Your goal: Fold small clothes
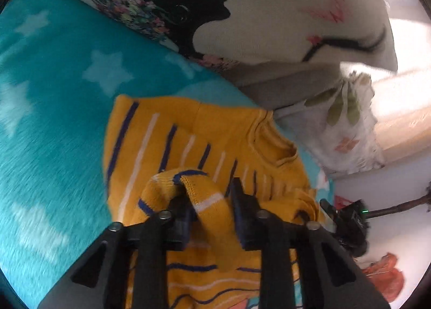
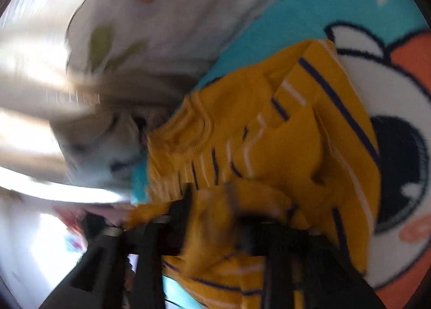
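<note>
Left claw (image 1: 208, 201): fingers (image 1: 242, 209) apart w/ a fold of the yellow striped sweater (image 1: 188, 131) draped between them; cloth lies against the left finger, gap shows beside the right one, so not pinched. Right claw (image 2: 212, 217): view badly blurred, fingers apart, yellow knit bunched between them; can't tell if pads press on it. In the left view the right claw (image 1: 347, 217) shows as a dark shape at the sweater's right edge.

Sweater lies on a teal blanket (image 1: 54, 93) w/ pale stars, collar toward far right, navy & white stripes running across the body. Near part is rumpled and doubled over itself at both claws. In the right view the blanket (image 2: 296, 12) shows a big cartoon eye (image 2: 401, 158) and orange patch right of the sweater (image 2: 309, 133); sweater's right edge overlaps that print.

Far side of the blanket: a white pillow (image 1: 269, 12) w/ a black profile silhouette and flowers. Right of the sweater, just beside the collar, a white floral cloth (image 1: 344, 125) w/ green leaves and a frilled edge. Grey fabric (image 1: 282, 79) sits between pillow and floral cloth.
</note>
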The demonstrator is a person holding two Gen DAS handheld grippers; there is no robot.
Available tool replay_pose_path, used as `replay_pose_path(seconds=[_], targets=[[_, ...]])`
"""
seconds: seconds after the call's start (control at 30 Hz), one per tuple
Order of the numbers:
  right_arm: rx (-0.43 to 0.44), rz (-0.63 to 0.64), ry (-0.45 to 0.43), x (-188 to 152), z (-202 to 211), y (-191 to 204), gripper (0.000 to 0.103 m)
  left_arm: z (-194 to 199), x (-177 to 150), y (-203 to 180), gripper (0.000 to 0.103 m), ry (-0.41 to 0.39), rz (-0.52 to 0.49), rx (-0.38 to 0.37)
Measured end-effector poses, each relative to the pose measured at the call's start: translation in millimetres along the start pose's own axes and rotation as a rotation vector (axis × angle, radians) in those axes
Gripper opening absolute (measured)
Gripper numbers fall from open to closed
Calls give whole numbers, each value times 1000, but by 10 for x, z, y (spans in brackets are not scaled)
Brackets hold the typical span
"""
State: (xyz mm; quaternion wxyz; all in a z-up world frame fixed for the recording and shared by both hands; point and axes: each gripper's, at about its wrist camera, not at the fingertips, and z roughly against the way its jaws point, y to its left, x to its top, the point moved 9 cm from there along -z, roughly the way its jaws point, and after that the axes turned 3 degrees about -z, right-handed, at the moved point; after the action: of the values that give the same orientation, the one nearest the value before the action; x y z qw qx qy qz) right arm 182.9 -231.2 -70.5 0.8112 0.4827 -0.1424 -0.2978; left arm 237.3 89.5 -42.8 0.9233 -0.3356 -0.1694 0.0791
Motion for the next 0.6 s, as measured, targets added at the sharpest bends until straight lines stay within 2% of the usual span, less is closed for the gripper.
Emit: replay_pose_path(seconds=[0.07,0.17,0.23,0.27,0.33,0.47,0.57,0.6], targets=[[56,-74,-29,123,43,-58,60,-22,70,19,34,2,23,-38],[101,-152,-57,296,52,-108,63,-40,177,55,47,-4,87,-112],[105,-163,-79,370,88,-95,64,9,262,87,58,-41,138,-161],[112,-159,-89,401,119,-75,69,67,320,117,63,-71,161,-176],[130,-158,-114,473,202,-22,75,177,419,180,67,-112,197,-177],[106,-119,-140,488,302,100,76,338,440,241,67,-121,159,-95],[-12,17,-123,326,401,237,76,441,310,226,67,-98,35,33],[-78,90,-105,205,464,276,76,477,226,229,67,-82,-20,87]])
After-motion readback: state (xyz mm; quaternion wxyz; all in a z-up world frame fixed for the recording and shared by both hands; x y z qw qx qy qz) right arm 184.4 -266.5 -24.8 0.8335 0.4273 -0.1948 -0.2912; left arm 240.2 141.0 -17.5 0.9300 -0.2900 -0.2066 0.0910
